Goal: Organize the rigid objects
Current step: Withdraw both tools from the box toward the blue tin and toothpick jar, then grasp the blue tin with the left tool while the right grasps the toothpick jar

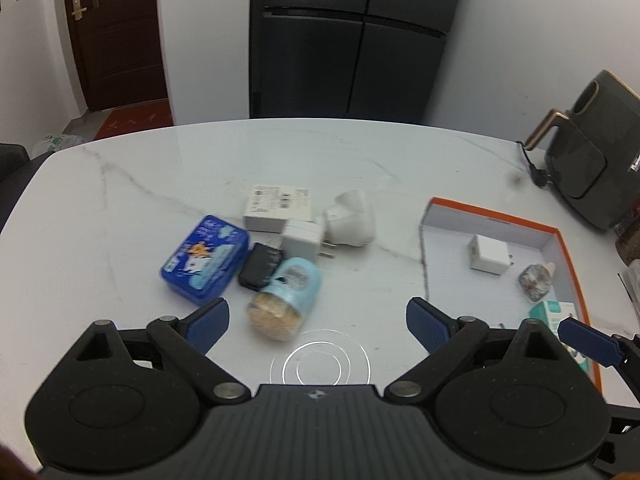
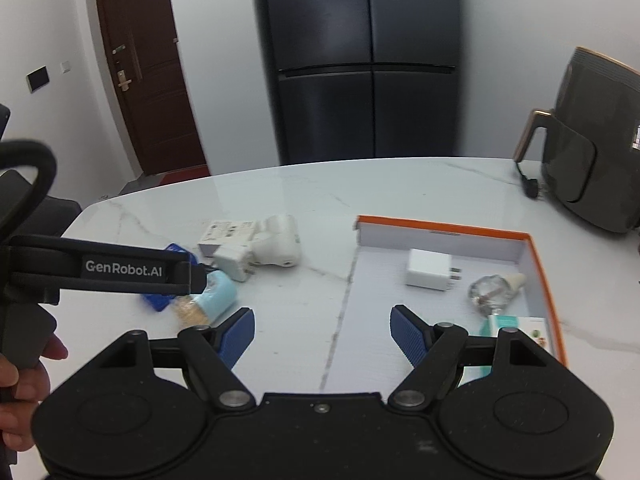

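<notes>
table [image 1: 120, 184]: I see white marble, clutter mid-left
box [image 2: 444, 227]: orange rim, right side; white charger [image 2: 429, 269] and shiny lump inside
pile: blue tin [image 1: 204, 260], toothpick jar [image 1: 286, 298] on its side, touching
left gripper [image 1: 318, 326]: released, empty, just short of jar
right gripper [image 2: 322, 334]: released, empty, above box edge

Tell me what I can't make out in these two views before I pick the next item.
- Blue tin: right wrist view, mostly behind the left gripper's arm.
- Teal-and-white carton: left wrist view, partly behind a gripper finger; print unreadable.
- Black item: left wrist view, blurred, identity unclear.
- White box label: too small.
</notes>
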Demonstrator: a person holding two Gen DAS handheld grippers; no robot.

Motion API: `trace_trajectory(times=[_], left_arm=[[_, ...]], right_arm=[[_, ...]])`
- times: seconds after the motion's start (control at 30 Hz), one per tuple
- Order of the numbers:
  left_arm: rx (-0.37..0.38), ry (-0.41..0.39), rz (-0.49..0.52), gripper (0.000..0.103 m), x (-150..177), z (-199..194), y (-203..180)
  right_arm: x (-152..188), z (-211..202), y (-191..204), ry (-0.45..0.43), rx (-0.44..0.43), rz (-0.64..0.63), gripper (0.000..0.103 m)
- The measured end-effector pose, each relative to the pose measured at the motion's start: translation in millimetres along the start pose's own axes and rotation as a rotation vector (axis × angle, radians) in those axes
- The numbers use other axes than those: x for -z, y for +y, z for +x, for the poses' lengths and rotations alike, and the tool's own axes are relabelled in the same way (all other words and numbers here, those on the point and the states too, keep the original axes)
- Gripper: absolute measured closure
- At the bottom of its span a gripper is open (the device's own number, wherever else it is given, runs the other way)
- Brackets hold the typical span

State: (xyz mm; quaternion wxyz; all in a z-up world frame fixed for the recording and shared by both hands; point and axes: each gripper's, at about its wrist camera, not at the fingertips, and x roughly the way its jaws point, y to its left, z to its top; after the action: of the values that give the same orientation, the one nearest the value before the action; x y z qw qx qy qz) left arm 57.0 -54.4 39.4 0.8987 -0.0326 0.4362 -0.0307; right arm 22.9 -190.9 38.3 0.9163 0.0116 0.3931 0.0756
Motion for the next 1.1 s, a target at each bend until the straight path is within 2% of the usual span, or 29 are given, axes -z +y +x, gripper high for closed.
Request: trace_trajectory(times=[0.5,0.7,0.87,1.07,1.1], left_arm=[[-0.029,0.031,-0.026,0.004,-5,19,68],[-0.059,0.070,-0.017,0.004,-11,56,98],[-0.073,0.087,0.031,0.004,-18,92,112],[-0.053,0.087,0.106,0.005,-23,124,114],[-0.043,0.086,0.109,0.008,-23,127,115]], right_arm=[[-1,34,59,0.042,-0.035,-0.024,0.014],[3,52,67,0.071,-0.029,-0.011,0.014],[10,66,65,0.100,-0.011,0.015,0.014],[14,78,66,0.123,-0.010,0.042,0.014],[14,81,68,0.125,-0.012,0.044,0.014]])
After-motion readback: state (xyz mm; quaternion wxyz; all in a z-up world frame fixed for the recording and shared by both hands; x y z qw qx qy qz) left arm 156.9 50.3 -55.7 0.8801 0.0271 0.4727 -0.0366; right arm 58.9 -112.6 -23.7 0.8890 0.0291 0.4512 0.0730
